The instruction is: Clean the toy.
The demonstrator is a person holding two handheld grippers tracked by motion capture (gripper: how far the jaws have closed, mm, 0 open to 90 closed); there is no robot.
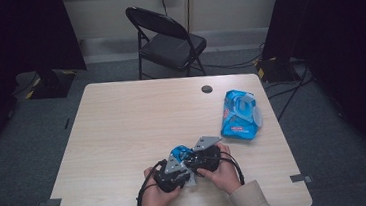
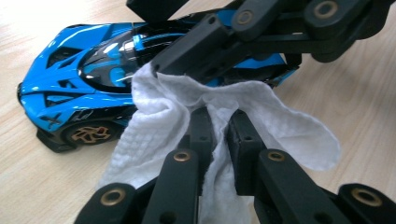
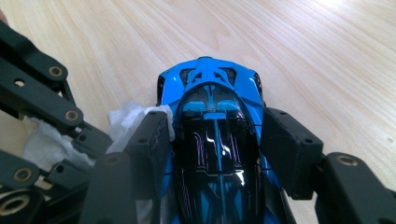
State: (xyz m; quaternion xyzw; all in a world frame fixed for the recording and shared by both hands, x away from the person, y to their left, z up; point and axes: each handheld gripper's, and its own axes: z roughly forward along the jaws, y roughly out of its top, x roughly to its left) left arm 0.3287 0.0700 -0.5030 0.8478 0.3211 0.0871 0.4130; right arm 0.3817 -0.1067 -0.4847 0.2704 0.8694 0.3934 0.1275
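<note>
A blue and black toy car (image 1: 179, 152) sits on the table near its front edge. My right gripper (image 3: 215, 140) is shut on the car (image 3: 210, 88), one jaw pressed against each side of its body. My left gripper (image 2: 219, 130) is shut on a white wipe (image 2: 159, 116), and the cloth rests against the car's (image 2: 70, 79) side beside the right jaw. In the right gripper view the wipe (image 3: 123, 116) bunches at the car's left flank. In the high view both grippers (image 1: 176, 168) (image 1: 201, 159) meet over the car, a hand around each.
A blue pack of wipes (image 1: 240, 114) lies on the table (image 1: 122, 118) to the right of the hands. A round cable hole (image 1: 207, 89) sits near the far edge. A black folding chair (image 1: 168, 39) stands behind the table.
</note>
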